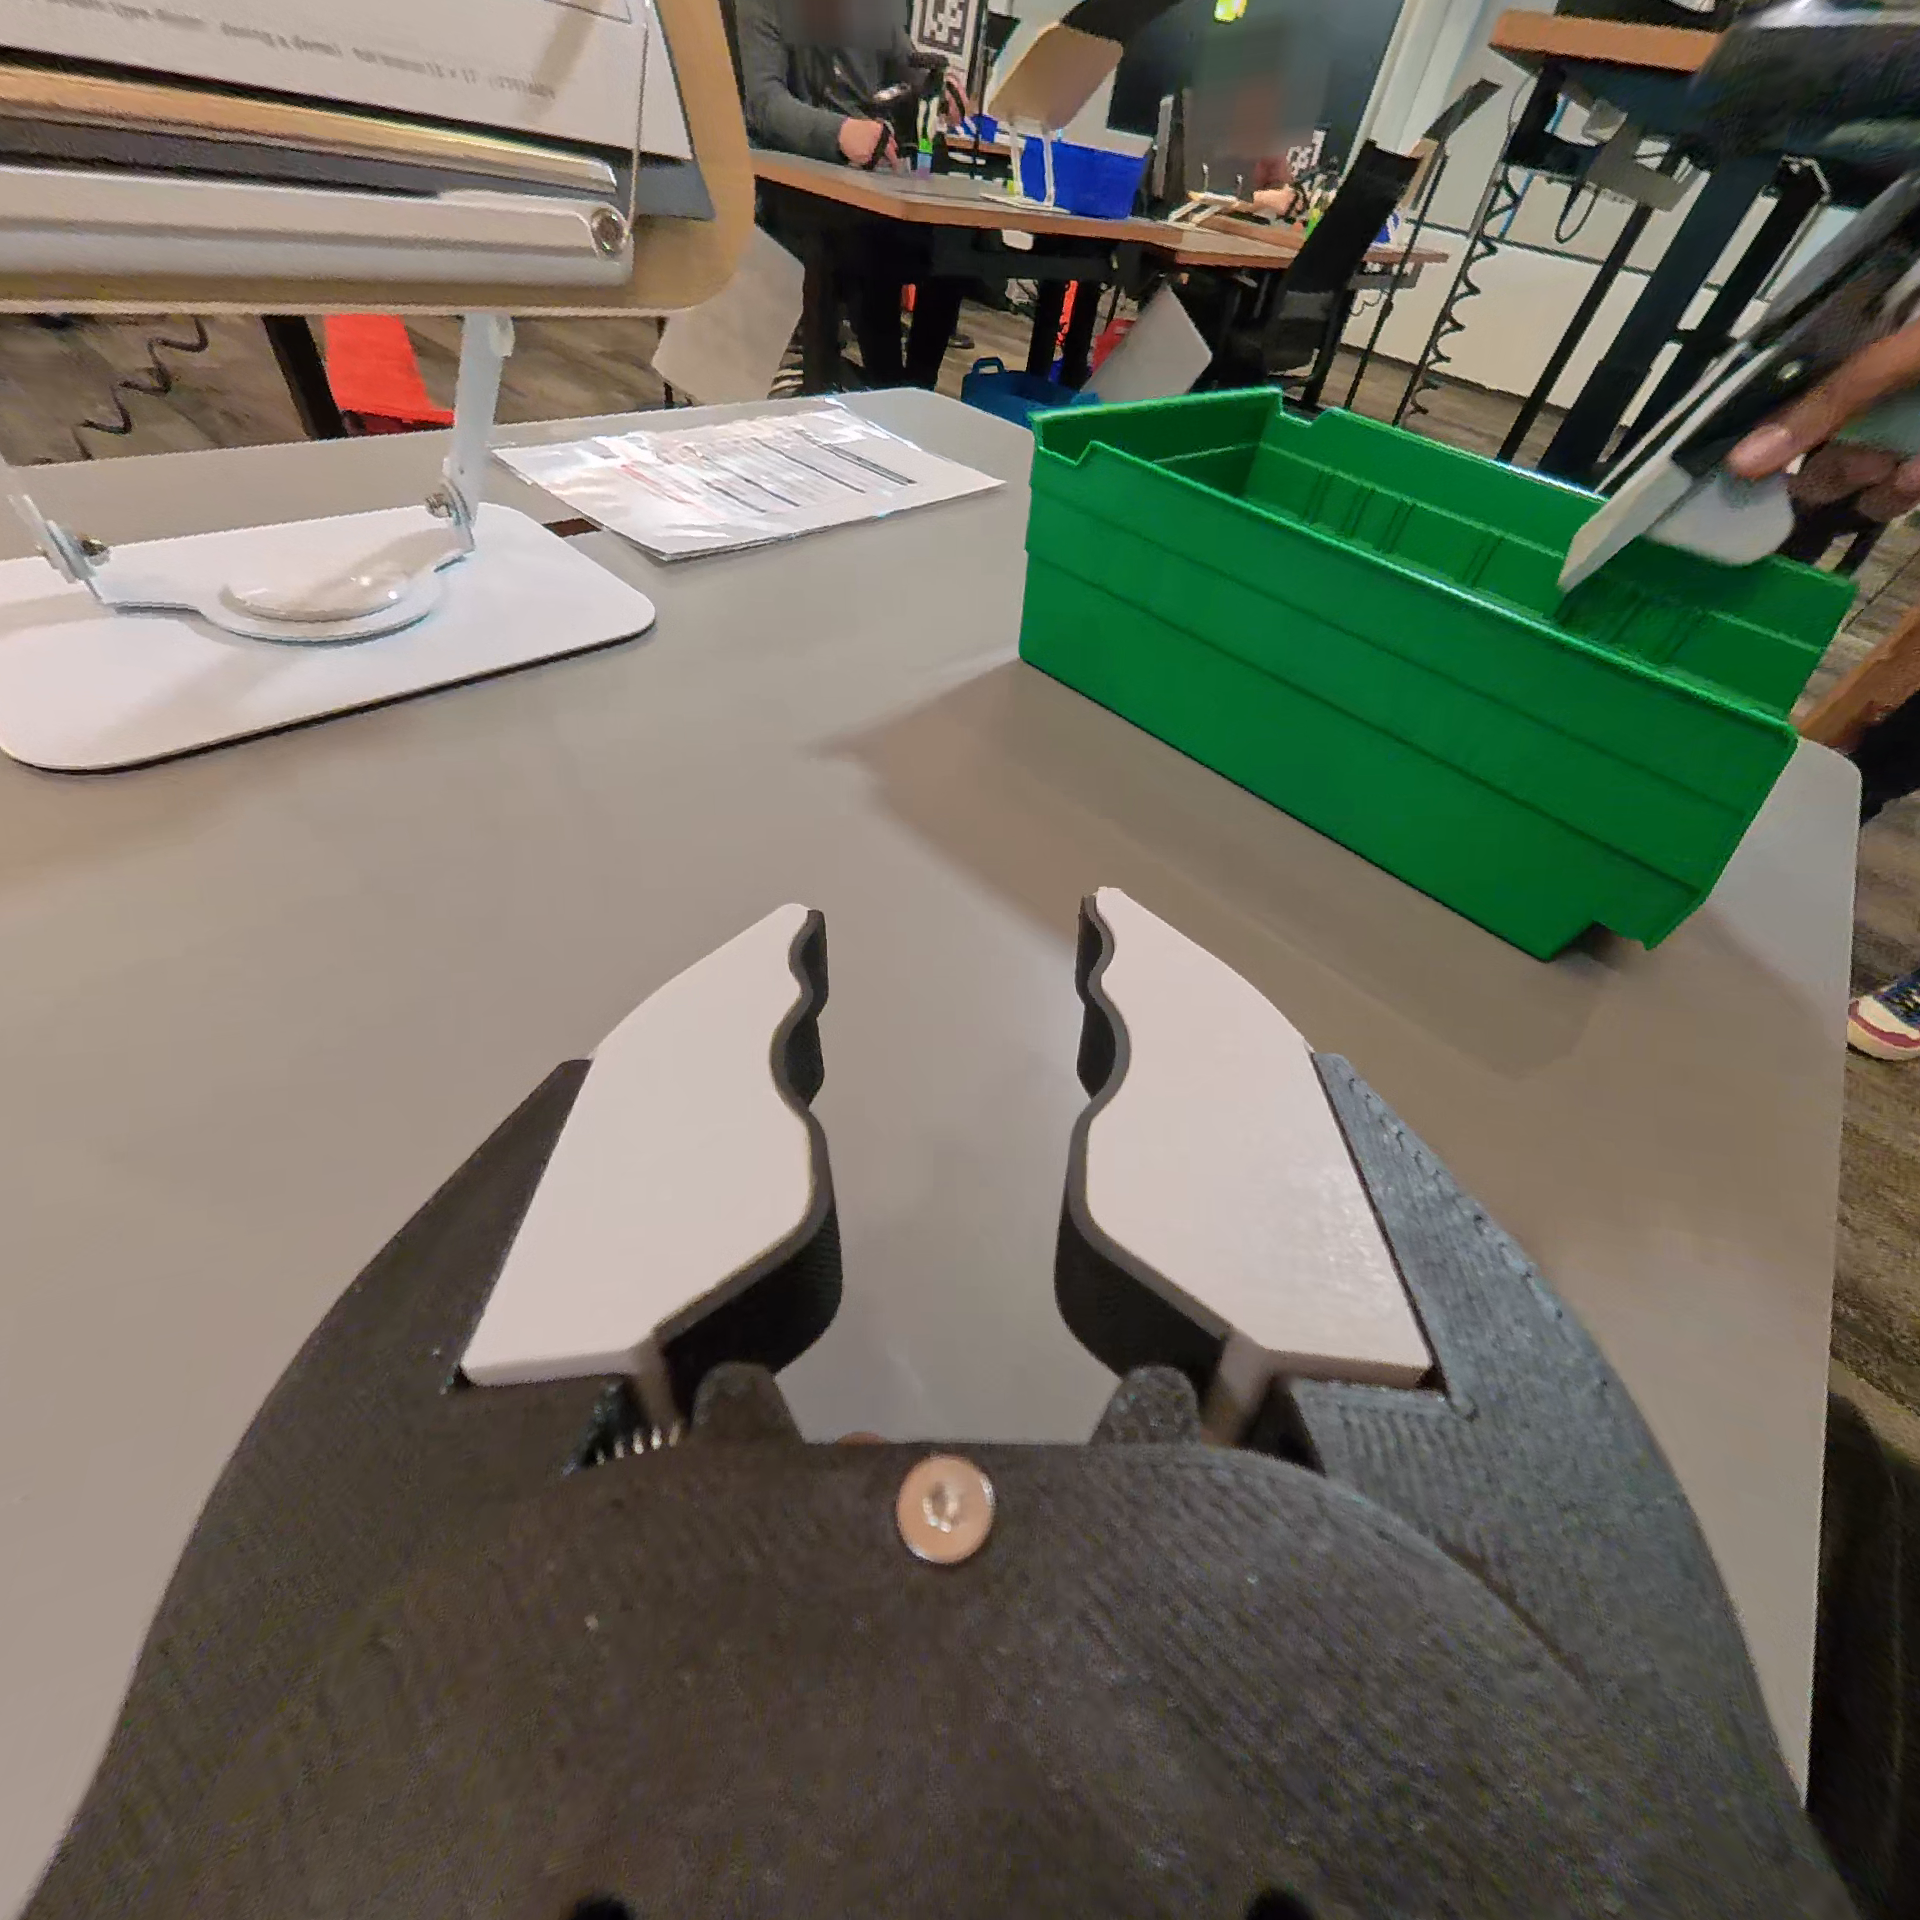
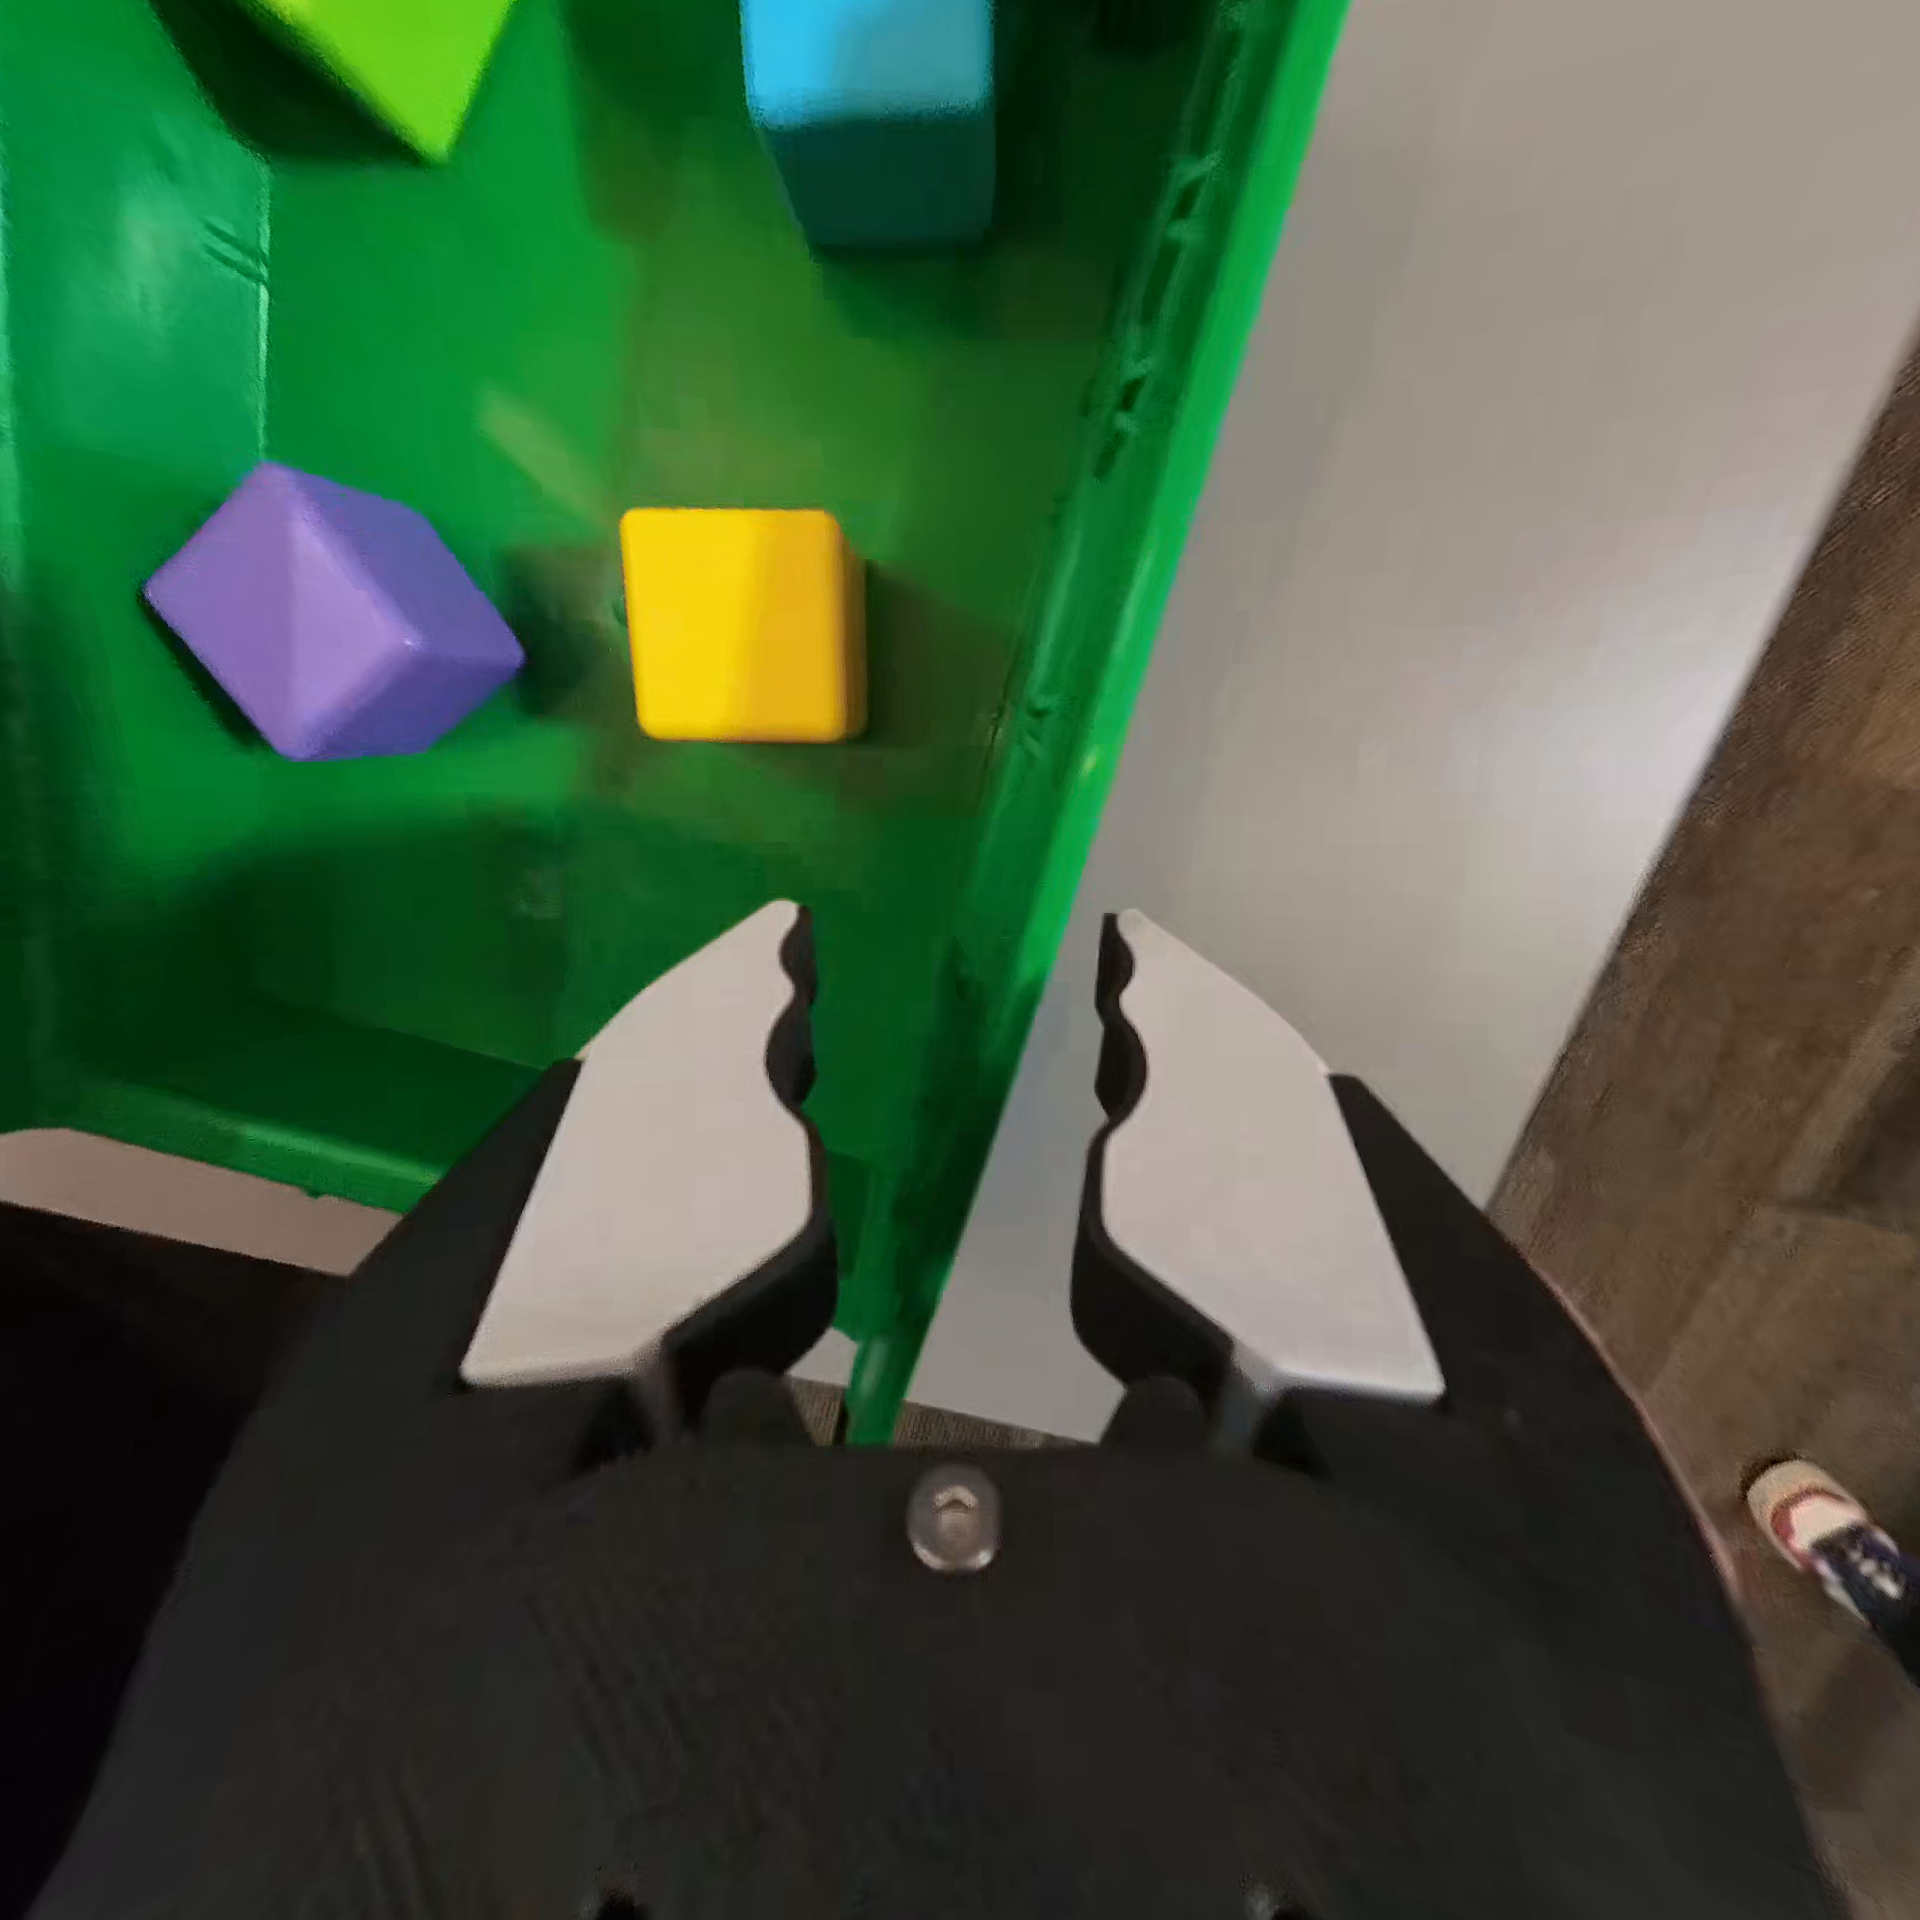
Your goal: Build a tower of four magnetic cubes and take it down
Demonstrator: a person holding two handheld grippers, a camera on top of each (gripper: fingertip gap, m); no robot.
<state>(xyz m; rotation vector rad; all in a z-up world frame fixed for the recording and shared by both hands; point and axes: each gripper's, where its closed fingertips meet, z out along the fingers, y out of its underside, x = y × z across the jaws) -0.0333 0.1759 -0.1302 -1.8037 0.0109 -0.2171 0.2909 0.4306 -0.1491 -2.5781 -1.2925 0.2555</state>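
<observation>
A green bin (image 1: 1403, 686) stands on the right of the grey table (image 1: 520, 935). In the right wrist view I look down into the bin (image 2: 436, 343): a yellow cube (image 2: 743, 623), a purple cube (image 2: 332, 613), a blue cube (image 2: 873, 114) and a light green cube (image 2: 395, 62) lie on its floor, apart from each other. My right gripper (image 2: 956, 920) is open and empty, above the bin's right wall; it also shows in the left wrist view (image 1: 1662, 530) over the bin's far end. My left gripper (image 1: 951, 914) is open and empty, low over the table.
A white stand with a flat base (image 1: 312, 644) sits at the left back of the table, with a laminated sheet (image 1: 748, 478) behind the middle. The table's right edge lies close beside the bin. A shoe (image 2: 1829, 1538) is on the floor at right. People sit at desks behind.
</observation>
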